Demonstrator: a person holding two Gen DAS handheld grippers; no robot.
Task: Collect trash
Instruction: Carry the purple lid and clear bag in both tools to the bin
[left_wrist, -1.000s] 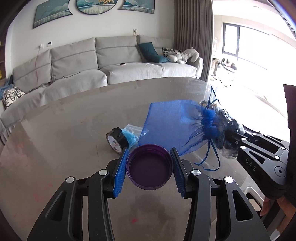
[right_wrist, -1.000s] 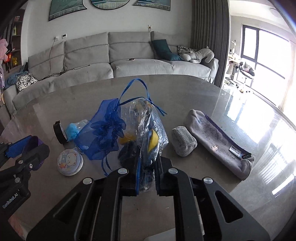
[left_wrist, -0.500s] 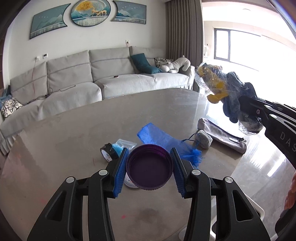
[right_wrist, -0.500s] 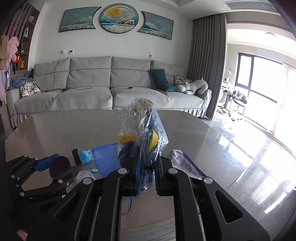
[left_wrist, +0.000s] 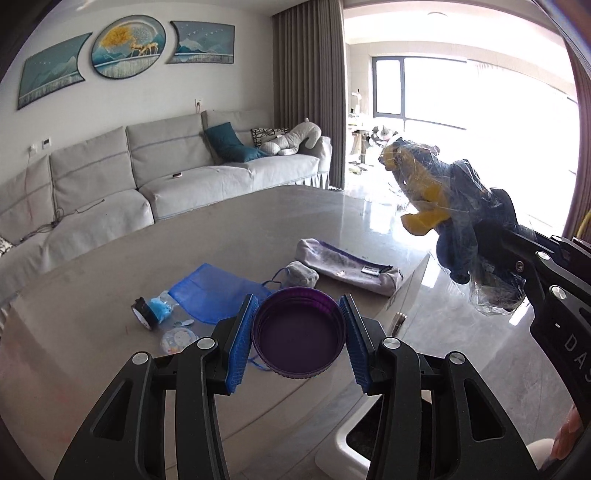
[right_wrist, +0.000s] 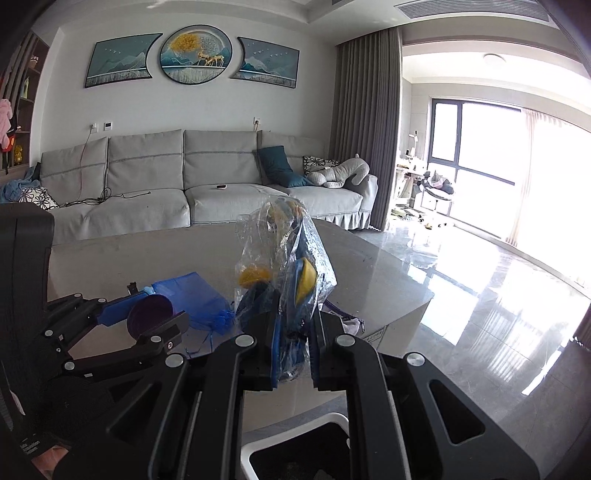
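Over bin: white-rimmed waste bin (right_wrist: 295, 448) below table (left_wrist: 110, 280) edge.
Left tool (left_wrist: 298, 334): clamped on round purple plastic lid (left_wrist: 299, 338).
Right tool (right_wrist: 293, 345): clamped on crinkled clear plastic bag of blue-yellow scraps (right_wrist: 286, 266).
Advice: centre each above opening before releasing.

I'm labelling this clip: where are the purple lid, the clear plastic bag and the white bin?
purple lid (left_wrist: 298, 334): left wrist view, on its hollow inside.
clear plastic bag (right_wrist: 284, 266): right wrist view, on its crinkled middle.
white bin (right_wrist: 295, 428): right wrist view, on its rim.
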